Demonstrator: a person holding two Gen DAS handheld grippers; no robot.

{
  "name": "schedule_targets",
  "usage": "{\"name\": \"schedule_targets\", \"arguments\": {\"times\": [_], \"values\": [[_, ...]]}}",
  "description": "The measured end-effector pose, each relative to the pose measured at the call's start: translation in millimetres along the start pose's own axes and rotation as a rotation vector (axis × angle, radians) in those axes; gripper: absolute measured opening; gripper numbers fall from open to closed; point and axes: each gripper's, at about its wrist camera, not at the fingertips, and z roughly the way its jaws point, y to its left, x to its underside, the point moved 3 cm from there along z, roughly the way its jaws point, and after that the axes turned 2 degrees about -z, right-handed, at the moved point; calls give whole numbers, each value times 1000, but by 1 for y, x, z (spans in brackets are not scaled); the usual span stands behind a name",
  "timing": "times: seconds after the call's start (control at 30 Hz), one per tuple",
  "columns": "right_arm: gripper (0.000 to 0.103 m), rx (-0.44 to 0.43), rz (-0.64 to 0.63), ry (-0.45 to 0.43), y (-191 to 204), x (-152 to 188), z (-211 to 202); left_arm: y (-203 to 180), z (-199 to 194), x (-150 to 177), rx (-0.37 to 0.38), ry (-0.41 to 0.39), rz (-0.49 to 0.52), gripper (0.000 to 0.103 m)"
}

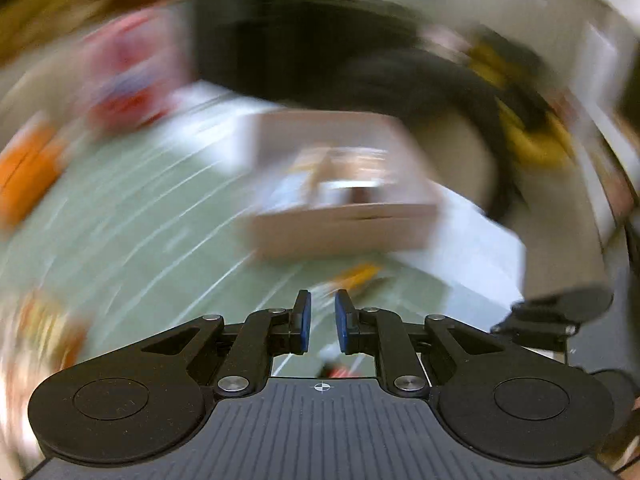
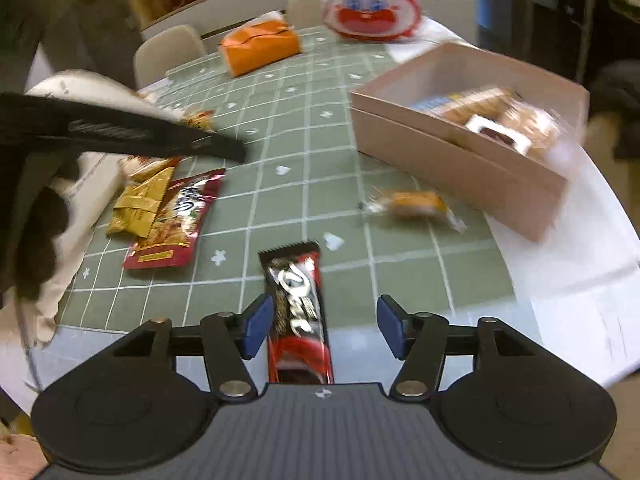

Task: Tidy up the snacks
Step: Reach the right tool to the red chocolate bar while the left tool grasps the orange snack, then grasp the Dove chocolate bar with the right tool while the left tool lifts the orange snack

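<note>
- The red-and-black chocolate bar (image 2: 299, 312) lies flat on the green grid tablecloth (image 2: 352, 264), lengthwise between the blue pads of the right gripper (image 2: 323, 326). It lines up with the gripper's axis, so a squeeze would catch its long sides.
- The right gripper's jaws stand apart. The left pad sits just beside the wrapper and the right pad is clear of it, so the bar is bracketed, not held. I judge this the approach to a pick.
- The beige box (image 2: 472, 160) stands near the table's right side on a white sheet (image 2: 580, 280), open-topped, with wrapped biscuits or cakes inside. It looks like the collecting place for the snacks.
- 1 small orange wrapped snack (image 2: 412, 204) lies loose on the cloth just in front of the box wall, not yet inside.
- To the left, a red snack bag (image 2: 176, 220) and a gold packet (image 2: 140, 204) overlap in a pile, awaiting sorting.
- Farther back sit an orange package (image 2: 260, 46) and a white bag with a red cartoon face (image 2: 372, 0).
- The left gripper (image 1: 322, 322) shows a narrow gap between its blue pads with nothing between them. Its view is heavily smeared, with the box (image 1: 340, 232) vaguely ahead.
- In the right wrist view, the left tool's dark body (image 2: 120, 132) crosses above the pile.
</note>
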Motion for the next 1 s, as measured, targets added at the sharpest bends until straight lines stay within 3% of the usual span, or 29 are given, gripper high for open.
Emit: {"name": "schedule_targets", "arguments": {"times": [0.07,0.17,0.27,0.43,0.67,0.87,1.0], "values": [[61,8,52,13,-5,12,-5,-24,26,-14,51,41,218,22],[61,44,82,23,-5,29,-12,-36,59,-24,42,105,409,22],[61,65,126,15,-8,44,-24,-37,82,-25,7,166,521,21],[62,92,206,-4,-20,60,-34,-36,109,-13,62,298,617,31],[63,125,274,-18,-31,67,-32,-4,123,-32,123,313,346,41],[69,187,162,-17,-22,58,-27,9,104,-14,105,261,187,27],[74,150,124,-48,-17,44,-21,43,66,9,17,226,-116,26]]}}
